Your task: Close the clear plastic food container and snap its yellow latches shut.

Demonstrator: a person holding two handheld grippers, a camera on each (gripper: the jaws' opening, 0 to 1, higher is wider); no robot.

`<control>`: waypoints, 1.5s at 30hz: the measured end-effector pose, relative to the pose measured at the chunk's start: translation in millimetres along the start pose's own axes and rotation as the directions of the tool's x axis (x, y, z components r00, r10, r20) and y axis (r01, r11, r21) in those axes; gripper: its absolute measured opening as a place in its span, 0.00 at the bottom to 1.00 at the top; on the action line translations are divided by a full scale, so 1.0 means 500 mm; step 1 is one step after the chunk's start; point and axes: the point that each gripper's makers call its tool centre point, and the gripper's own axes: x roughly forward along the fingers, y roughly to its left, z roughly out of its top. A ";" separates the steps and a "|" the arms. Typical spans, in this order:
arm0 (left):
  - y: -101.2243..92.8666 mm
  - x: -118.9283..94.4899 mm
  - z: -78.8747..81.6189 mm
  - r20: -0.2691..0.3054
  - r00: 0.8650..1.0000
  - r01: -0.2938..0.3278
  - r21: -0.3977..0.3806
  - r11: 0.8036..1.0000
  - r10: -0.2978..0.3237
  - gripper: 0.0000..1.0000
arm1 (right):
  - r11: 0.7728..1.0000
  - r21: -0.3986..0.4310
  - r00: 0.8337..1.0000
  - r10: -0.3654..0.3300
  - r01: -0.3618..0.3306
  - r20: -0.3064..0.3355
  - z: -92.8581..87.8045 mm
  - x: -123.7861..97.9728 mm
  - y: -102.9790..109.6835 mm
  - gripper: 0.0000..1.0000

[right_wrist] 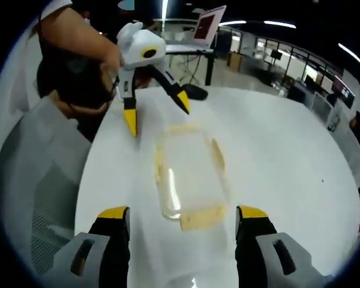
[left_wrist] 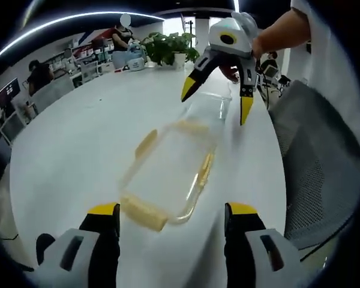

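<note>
- On the white table point(left_wrist: 78, 144): one clear container point(left_wrist: 171, 171) lies between the two grippers, touched by neither
- Yellow latches point(left_wrist: 145, 211): four visible, one per side
- Left gripper point(left_wrist: 173, 219): jaws spread, empty
- Right gripper point(right_wrist: 183, 219): jaws spread, empty
- Beside the table: one grey chair point(left_wrist: 315, 174)
</note>
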 end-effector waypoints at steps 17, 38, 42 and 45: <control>0.022 0.011 -0.008 -0.064 0.997 0.042 0.092 0.995 -0.036 0.70 | 0.998 -0.030 0.994 0.044 -0.047 -0.101 -0.017 0.029 -0.008 0.71; 0.055 0.026 -0.019 -0.145 0.988 0.088 0.213 0.973 -0.057 0.68 | 0.994 -0.062 0.981 0.077 -0.089 -0.180 -0.039 0.056 -0.013 0.70; 0.059 0.028 -0.018 -0.157 0.986 0.098 0.230 0.968 -0.063 0.67 | 0.994 -0.059 0.978 0.082 -0.095 -0.191 -0.045 0.062 -0.013 0.70; 0.058 0.031 -0.026 -0.188 0.979 0.125 0.268 0.955 -0.075 0.66 | 0.993 -0.059 0.977 0.085 -0.098 -0.198 -0.049 0.064 -0.013 0.71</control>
